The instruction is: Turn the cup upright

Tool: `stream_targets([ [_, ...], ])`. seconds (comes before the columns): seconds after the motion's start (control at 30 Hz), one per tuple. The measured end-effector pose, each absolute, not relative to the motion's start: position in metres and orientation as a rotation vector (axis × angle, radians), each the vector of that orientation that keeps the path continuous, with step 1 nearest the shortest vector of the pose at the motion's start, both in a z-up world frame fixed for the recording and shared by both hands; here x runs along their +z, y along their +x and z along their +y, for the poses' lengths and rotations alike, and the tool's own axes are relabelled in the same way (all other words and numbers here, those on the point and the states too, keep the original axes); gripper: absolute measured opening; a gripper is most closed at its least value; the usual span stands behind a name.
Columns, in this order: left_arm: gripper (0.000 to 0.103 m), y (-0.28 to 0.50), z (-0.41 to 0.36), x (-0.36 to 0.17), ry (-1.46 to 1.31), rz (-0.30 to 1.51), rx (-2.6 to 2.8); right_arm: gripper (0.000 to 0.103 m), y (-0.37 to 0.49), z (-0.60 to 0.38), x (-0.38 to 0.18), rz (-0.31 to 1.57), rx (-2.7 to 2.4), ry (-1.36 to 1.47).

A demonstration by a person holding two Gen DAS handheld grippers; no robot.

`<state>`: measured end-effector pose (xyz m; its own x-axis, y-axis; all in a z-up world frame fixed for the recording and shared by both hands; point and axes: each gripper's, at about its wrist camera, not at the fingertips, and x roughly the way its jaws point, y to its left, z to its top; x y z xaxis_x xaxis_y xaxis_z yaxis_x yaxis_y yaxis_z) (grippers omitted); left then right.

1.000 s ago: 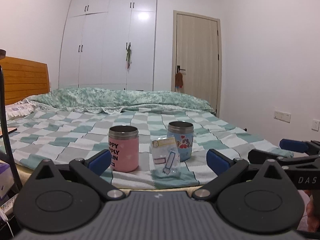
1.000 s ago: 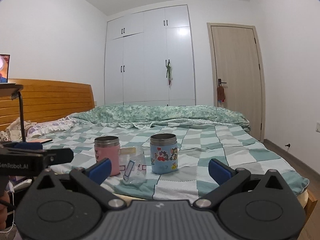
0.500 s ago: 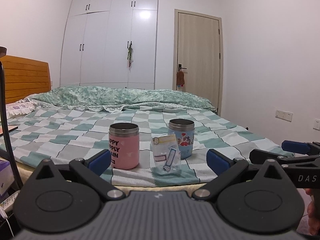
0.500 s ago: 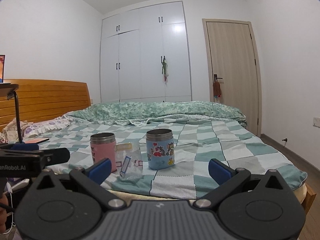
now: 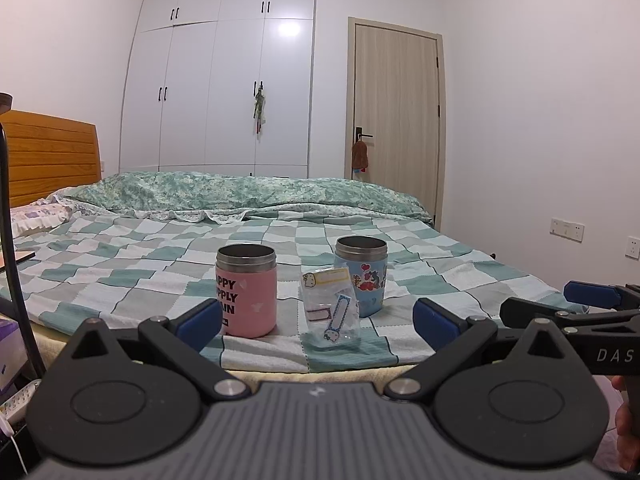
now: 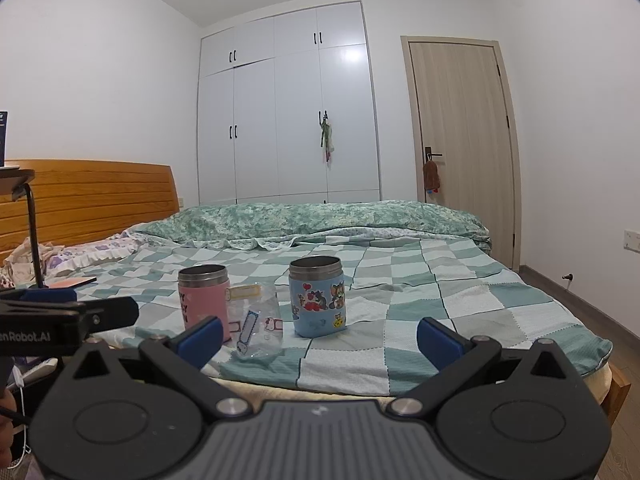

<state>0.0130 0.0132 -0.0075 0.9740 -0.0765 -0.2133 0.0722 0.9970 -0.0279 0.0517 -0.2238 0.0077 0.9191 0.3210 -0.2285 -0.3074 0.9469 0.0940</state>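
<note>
A clear plastic cup with stickers point(image 5: 330, 310) point(image 6: 258, 322) stands upside down near the front edge of the bed. A pink steel-rimmed cup point(image 5: 246, 289) point(image 6: 204, 299) stands upright to its left, and a blue cartoon cup point(image 5: 362, 275) point(image 6: 318, 297) upright to its right. My left gripper point(image 5: 316, 322) is open and empty, short of the bed edge. My right gripper point(image 6: 320, 334) is open and empty, also short of the bed. Each gripper shows at the side of the other's view.
The cups stand on a checked green and white bedspread point(image 5: 120, 264). A folded quilt point(image 5: 240, 192) lies at the far side. A wooden headboard point(image 6: 92, 200) is left, a black stand pole point(image 5: 12, 240) at the left edge, wardrobe and door behind.
Both grippers have dropped and tilted up a little, so the cups sit lower in both views. Jaws stay open. The cups have not moved.
</note>
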Motion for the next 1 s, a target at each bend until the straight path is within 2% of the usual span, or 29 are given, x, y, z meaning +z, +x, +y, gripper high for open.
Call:
stream_targets([
  [1.0, 0.103, 0.0112, 0.0127, -0.0101, -0.021, 0.221, -0.081, 0.103, 0.0519, -0.2246, 0.007, 0.246, 0.324, 0.058],
])
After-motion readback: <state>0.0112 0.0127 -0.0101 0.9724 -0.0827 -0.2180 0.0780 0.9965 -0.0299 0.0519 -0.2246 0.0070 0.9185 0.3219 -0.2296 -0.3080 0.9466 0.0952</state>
